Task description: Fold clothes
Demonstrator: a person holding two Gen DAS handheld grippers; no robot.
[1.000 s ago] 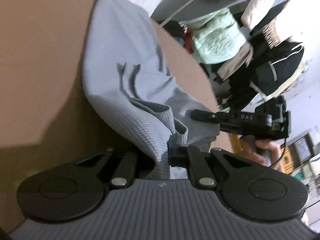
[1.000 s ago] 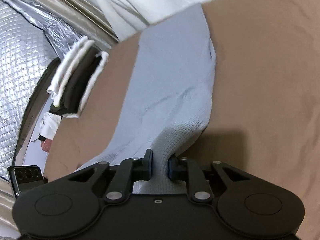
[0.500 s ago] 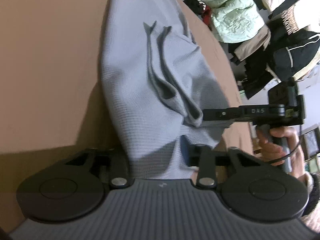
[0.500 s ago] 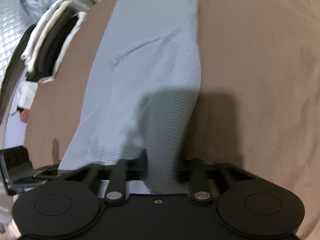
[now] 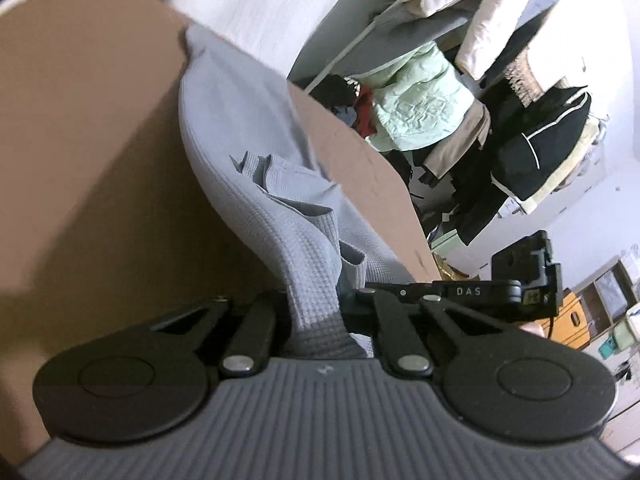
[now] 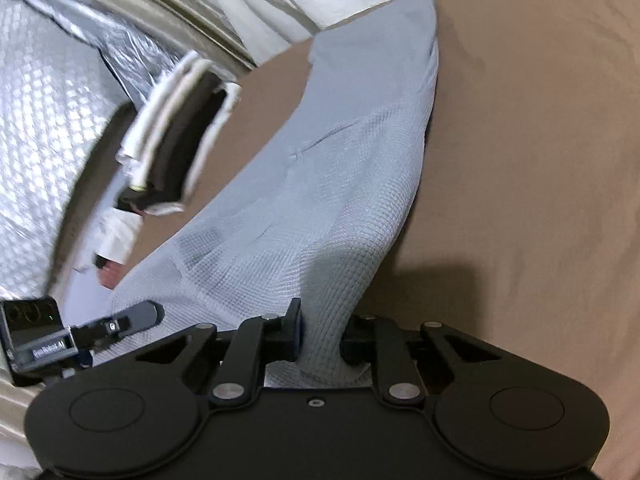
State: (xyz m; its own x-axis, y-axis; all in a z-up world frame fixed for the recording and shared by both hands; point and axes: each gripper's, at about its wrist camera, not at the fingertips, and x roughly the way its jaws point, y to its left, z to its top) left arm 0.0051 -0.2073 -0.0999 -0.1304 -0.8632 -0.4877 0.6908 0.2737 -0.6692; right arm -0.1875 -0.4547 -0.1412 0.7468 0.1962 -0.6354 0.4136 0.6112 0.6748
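Observation:
A grey waffle-knit garment (image 5: 240,160) lies lengthwise on a brown surface (image 5: 80,140), its near end lifted. My left gripper (image 5: 316,312) is shut on a bunched corner of that near end. In the right wrist view the same grey garment (image 6: 360,168) stretches away toward a white wall, and my right gripper (image 6: 322,334) is shut on its other near corner. Each gripper shows in the other's view: the right gripper (image 5: 460,292) just past the fold, the left gripper (image 6: 100,328) at the lower left. The cloth sags between them.
A folded stack of white and dark clothes (image 6: 176,136) rests on the brown surface's left edge beside a quilted silver cover (image 6: 44,128). A rack heaped with clothes (image 5: 460,100) stands beyond the brown surface's far edge. A hand (image 5: 534,330) holds the right gripper.
Half a second ago the garment lay flatter under both lowered grippers. Now both have risen and pulled back, lifting the near end so the cloth hangs bunched from their jaws.

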